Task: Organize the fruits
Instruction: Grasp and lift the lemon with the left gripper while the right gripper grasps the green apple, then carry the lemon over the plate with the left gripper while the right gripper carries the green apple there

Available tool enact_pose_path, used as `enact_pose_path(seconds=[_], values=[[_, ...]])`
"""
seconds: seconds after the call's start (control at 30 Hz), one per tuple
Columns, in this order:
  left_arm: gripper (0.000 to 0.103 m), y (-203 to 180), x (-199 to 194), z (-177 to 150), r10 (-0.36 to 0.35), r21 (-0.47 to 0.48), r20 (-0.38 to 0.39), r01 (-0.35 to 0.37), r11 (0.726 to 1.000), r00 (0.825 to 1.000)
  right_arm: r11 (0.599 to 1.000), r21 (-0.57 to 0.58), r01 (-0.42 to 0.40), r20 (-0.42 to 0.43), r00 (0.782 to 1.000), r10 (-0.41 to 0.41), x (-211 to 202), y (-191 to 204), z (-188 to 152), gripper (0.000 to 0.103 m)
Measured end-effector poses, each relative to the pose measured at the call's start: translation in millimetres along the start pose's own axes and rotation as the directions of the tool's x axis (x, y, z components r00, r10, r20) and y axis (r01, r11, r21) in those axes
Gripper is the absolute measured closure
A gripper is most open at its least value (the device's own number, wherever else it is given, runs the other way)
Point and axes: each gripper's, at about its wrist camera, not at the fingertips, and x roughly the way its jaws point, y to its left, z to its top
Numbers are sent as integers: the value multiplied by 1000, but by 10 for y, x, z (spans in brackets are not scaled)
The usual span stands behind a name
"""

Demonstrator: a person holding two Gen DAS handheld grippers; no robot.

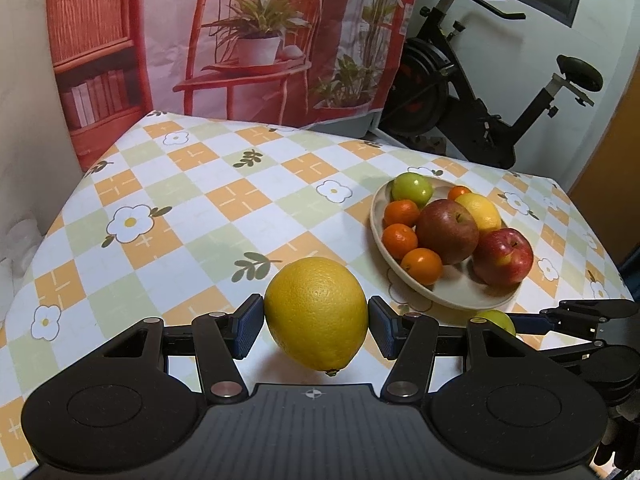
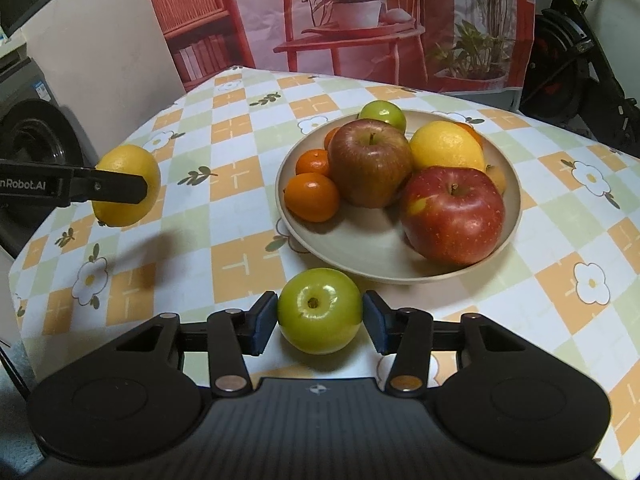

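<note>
The left gripper (image 1: pixel 316 322) pinches a lemon (image 1: pixel 316 314), its long axis upright, while the right gripper (image 2: pixel 320 316) pinches a green apple (image 2: pixel 320 310). The plate (image 2: pixel 372 256) of fruit on the counter (image 2: pixel 240 248) lies just ahead of the right gripper, farther right of the left.

The only writing that can be read is white lettering on the side of the left gripper (image 2: pixel 120 189), seen at the left edge of the right wrist view: "nRobot.AI", with the start of the word cut off by the picture's edge. A small sticker on the grey machine (image 2: pixel 36 128) behind it carries print too small to read. The book spines printed on the backdrop (image 1: pixel 224 40) show no legible titles.
</note>
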Motion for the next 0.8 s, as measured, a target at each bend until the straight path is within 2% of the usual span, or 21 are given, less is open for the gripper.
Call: enact_pose_path(seconds=[0.4,0.8], values=[[43,-200,-240,169,-22,48,64,18,999,998,1000,9,-8,107,994,7,-335,-70,146,54],[43,-396,-327,638,-36,123,150,17,992,988,1000,2,31,199,980,-31,-556,-253,444,54]])
